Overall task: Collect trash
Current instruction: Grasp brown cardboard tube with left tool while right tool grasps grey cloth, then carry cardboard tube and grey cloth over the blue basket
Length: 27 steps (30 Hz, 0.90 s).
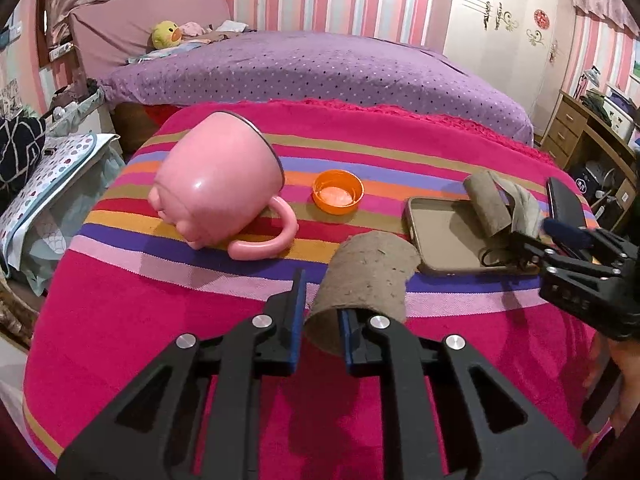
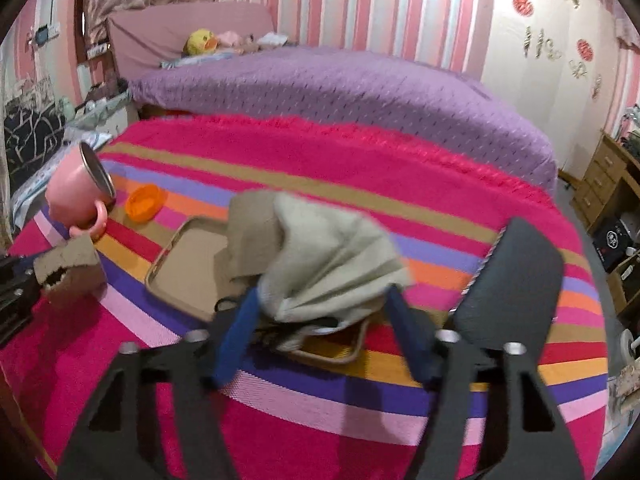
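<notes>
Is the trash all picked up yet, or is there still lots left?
Not finished. No bin is in sight, so nothing looks put away. The left gripper pinches the edge of a cardboard tube. The right gripper is open around a crumpled tissue. Another tube and an orange cap remain.

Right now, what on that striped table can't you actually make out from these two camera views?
- Cardboard tube, left wrist view: its near end sits behind the left gripper, so the grip is unclear.
- Grey cloth, right wrist view: motion-blurred; the right gripper reaches around it, contact unclear.
- Tan tray: the cloth covers part of its contents.
- Pink mug: lying with its mouth turned away, so the inside is unseen.
</notes>
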Each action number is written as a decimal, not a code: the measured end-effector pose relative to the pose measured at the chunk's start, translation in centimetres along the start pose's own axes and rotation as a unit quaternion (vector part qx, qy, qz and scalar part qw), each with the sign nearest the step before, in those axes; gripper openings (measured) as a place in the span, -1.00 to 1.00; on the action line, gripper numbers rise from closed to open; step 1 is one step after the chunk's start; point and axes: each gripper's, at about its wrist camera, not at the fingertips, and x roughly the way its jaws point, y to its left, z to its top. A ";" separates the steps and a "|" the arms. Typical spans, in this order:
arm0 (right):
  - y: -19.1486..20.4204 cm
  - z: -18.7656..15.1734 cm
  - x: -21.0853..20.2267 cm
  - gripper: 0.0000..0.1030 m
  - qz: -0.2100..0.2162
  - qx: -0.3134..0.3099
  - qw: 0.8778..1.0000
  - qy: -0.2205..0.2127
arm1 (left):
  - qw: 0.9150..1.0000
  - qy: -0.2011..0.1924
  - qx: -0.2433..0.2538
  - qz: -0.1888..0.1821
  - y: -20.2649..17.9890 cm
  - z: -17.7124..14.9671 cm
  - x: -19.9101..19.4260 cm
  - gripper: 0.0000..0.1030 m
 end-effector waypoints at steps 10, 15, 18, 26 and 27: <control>-2.7 -0.9 -4.8 -0.66 -0.019 0.000 0.998 -0.062 | 1.000 -0.022 0.006 -0.009 -1.3 -0.1 -1.7 -1.00; -5.2 -2.9 -8.5 -0.66 -0.032 0.018 0.996 -0.076 | 0.999 -0.033 0.020 -0.015 -2.4 -0.5 -3.2 -1.00; -7.0 -4.5 -10.8 -0.66 -0.037 0.034 0.995 -0.081 | 0.999 -0.036 0.028 -0.018 -3.3 -1.0 -4.2 -1.00; -10.7 -9.1 -15.8 -0.66 -0.080 0.045 0.992 -0.088 | 0.997 -0.041 0.061 -0.035 -8.2 -2.7 -6.5 -1.00; -11.2 -9.7 -16.3 -0.66 -0.085 0.046 0.991 -0.088 | 0.996 -0.041 0.066 -0.033 -8.9 -2.9 -6.6 -1.00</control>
